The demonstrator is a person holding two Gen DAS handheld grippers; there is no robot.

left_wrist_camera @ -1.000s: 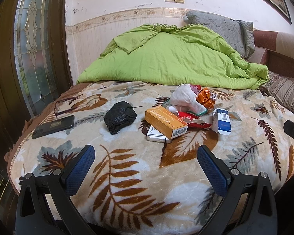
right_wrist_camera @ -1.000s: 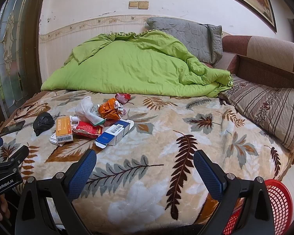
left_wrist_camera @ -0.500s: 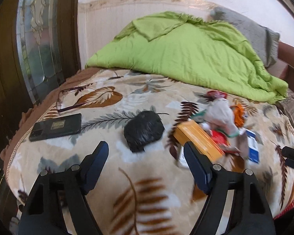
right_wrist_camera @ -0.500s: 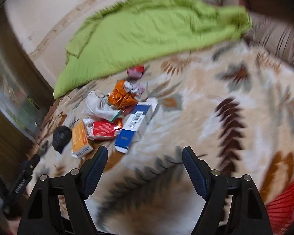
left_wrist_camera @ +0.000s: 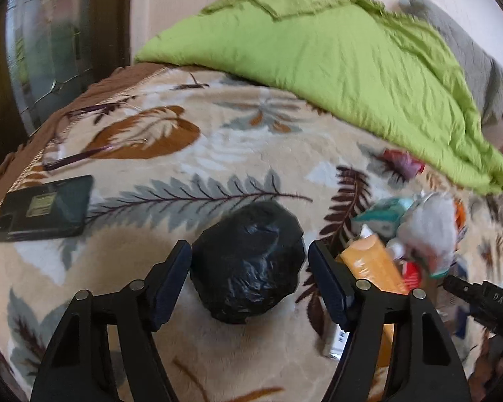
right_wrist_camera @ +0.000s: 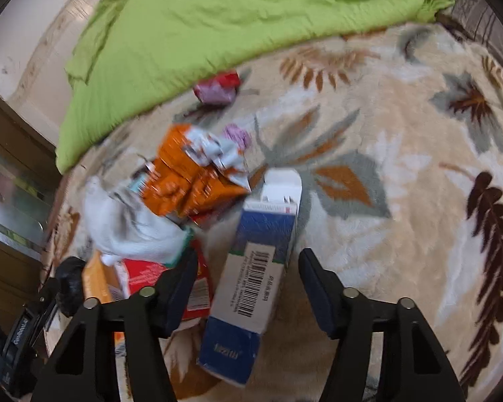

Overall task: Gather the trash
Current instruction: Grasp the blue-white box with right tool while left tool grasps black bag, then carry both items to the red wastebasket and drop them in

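A crumpled black plastic bag [left_wrist_camera: 248,261] lies on the leaf-patterned plush blanket [left_wrist_camera: 191,154], between the closing jaws of the left gripper [left_wrist_camera: 249,281], untouched. The right gripper [right_wrist_camera: 248,284], also closing, straddles a blue-and-white cardboard box [right_wrist_camera: 251,274], pads clear. Litter crowds its 10 o'clock; bare blanket lies at 2 o'clock.

Place: I read this as a home bedroom | Evidence: I see a bed under a leaf-print plush blanket [left_wrist_camera: 191,154] | rumpled green duvet [left_wrist_camera: 335,43] along its far edge by the wall | grey pillow [left_wrist_camera: 479,67] at the far right corner | phone [left_wrist_camera: 43,207] at the left edge | patterned glass door [left_wrist_camera: 40,50] left.
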